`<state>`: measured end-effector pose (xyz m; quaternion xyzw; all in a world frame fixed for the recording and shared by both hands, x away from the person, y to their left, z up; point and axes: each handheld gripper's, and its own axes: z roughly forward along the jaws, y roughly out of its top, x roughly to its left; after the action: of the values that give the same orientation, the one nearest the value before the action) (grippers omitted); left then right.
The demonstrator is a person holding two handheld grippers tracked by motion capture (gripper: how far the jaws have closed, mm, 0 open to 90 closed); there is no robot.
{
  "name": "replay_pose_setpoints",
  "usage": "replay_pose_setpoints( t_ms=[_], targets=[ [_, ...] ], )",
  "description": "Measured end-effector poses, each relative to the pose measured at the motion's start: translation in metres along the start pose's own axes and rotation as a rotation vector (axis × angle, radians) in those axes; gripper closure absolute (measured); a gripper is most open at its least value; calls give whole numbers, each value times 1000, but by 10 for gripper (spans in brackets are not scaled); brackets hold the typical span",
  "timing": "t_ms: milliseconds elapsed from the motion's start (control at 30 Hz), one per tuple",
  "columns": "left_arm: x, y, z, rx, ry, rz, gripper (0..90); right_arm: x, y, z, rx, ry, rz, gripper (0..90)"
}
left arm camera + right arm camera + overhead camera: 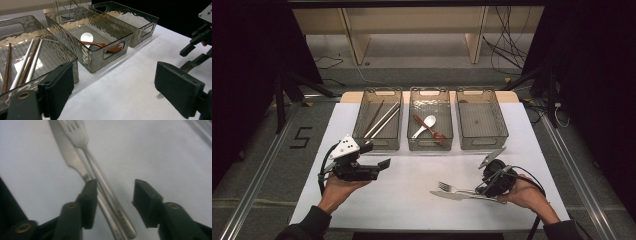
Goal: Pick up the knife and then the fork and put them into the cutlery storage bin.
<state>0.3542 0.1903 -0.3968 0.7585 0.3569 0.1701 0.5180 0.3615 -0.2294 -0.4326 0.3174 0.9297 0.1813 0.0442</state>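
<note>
Your right tongs (113, 203) stood apart over the fork (82, 140) and knife (68, 157) handles, left tongs (117, 92) apart and empty; clamping there risked grabbing both.

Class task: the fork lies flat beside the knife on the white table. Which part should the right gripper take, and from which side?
Probably the fork handle's middle, from above, jaws astride: it lies flat, close against the knife, so the right gripper must pinch narrowly.

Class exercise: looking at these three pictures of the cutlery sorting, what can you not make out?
- Handle ends of the fork and knife: right gripper view, cut off by the bottom edge.
- Right tongs: high view, hidden by gripper body.
- Floor of the far tray: left gripper view, lost in glare.
</note>
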Motion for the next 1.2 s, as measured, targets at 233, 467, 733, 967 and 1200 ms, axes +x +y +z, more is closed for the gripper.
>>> replay_pose_setpoints(
  t_ms=[233,467,733,967,1200],
  targets=[
    [0,0,0,-3,0,-4,154,11,-3,4,63,25,-62,405],
    [0,0,0,0,-1,0,154,15,-8,9,116,24,-92,454],
    [0,0,1,1,-2,2,154,14,-10,16,157,14,-110,509],
    [0,0,1,1,-2,0,154,18,-9,19,215,17,-149,568],
    [-1,-1,2,2,-2,0,154,24,4,24,251,5,-197,624]
  ],
)
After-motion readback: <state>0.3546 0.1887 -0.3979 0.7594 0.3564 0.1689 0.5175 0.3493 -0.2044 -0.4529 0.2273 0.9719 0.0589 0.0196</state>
